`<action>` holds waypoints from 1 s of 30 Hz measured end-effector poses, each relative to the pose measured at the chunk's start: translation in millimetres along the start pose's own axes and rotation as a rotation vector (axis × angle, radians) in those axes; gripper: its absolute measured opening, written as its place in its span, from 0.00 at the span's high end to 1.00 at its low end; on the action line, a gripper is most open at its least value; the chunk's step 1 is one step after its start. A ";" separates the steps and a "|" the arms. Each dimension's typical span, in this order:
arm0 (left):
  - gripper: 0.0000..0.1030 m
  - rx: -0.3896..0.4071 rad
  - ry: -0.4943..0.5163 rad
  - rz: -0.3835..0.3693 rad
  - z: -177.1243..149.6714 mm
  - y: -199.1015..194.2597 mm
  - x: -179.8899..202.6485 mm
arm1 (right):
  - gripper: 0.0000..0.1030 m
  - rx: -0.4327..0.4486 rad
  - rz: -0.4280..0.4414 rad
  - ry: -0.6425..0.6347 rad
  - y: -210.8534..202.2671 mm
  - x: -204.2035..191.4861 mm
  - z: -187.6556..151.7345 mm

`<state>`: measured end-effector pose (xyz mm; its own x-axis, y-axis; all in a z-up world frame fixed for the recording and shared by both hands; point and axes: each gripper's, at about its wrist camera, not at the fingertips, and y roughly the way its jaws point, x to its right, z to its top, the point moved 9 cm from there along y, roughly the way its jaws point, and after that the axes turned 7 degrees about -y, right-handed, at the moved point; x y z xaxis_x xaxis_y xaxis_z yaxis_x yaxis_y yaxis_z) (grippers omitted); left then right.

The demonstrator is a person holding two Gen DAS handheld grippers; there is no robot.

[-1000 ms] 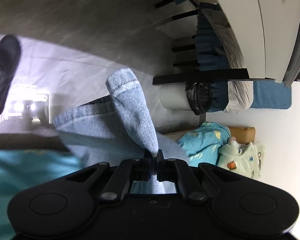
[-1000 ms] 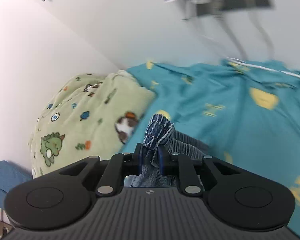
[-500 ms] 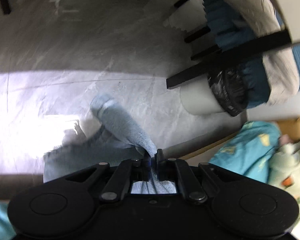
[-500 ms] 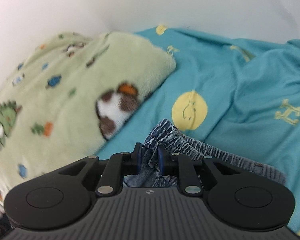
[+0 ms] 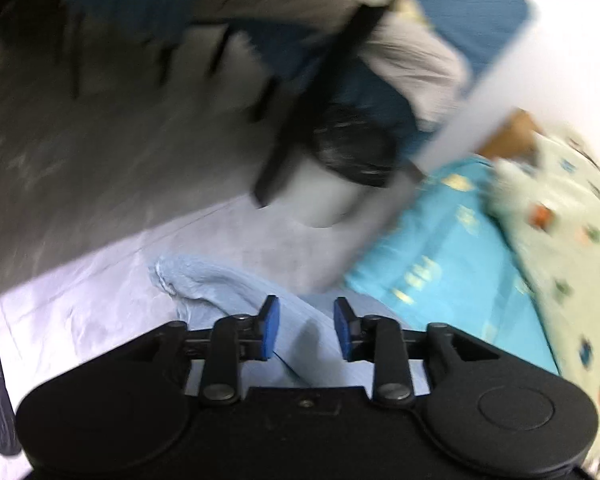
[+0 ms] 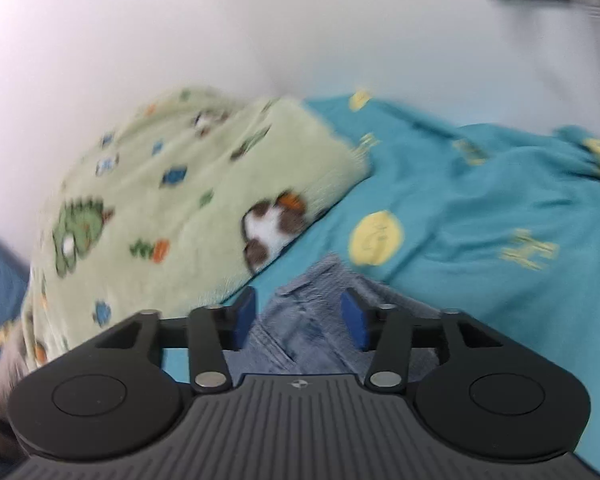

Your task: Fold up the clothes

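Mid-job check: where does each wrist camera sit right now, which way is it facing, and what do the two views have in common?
Left wrist: behind the left gripper, angled down at pale jeans, grey floor and a bin; jaws just opened, denim between them, unpinched.
Right wrist: behind the right gripper, facing the wall across the teal bedsheet and green blanket; jaws just opened, denim loose between.
Shared: jeans, teal bedsheet, green blanket.

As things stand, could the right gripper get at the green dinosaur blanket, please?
Probably yes: the right gripper is open, its jaws having just parted over the jeans; the blanket lies uncovered just to its left.
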<state>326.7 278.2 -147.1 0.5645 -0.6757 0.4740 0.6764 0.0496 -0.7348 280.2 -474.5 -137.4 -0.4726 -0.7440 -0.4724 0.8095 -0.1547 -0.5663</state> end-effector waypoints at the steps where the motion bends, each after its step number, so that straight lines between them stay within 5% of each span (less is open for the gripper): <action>1: 0.71 -0.005 0.054 -0.025 -14.2 -13.2 17.7 | 0.40 0.001 0.000 0.025 -12.1 6.8 -4.9; 9: 0.65 -0.044 0.322 -0.184 -131.8 -104.1 113.1 | 0.33 -0.049 0.132 0.229 -70.3 49.3 -48.5; 17: 0.58 -0.135 0.398 -0.262 -226.3 -127.1 157.9 | 0.32 -0.140 0.187 0.265 -34.2 72.3 -74.9; 20: 0.58 -0.185 0.399 -0.272 -246.7 -109.2 160.7 | 0.30 -0.162 0.214 0.302 -10.0 72.3 -78.4; 22: 0.59 -0.200 0.408 -0.261 -253.7 -95.6 160.7 | 0.19 -0.188 0.205 0.298 2.9 71.2 -83.2; 27: 0.59 -0.203 0.419 -0.251 -260.7 -72.9 162.2 | 0.20 -0.224 0.187 0.247 25.2 64.6 -86.6; 30: 0.59 -0.178 0.427 -0.259 -258.2 -71.1 164.2 | 0.26 -0.135 0.222 0.218 15.3 50.4 -69.6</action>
<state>249.1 -26.2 -142.3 0.1212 -0.8906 0.4384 0.6564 -0.2594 -0.7084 244.5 -469.1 -216.9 -0.3655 -0.5911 -0.7190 0.8544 0.0934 -0.5112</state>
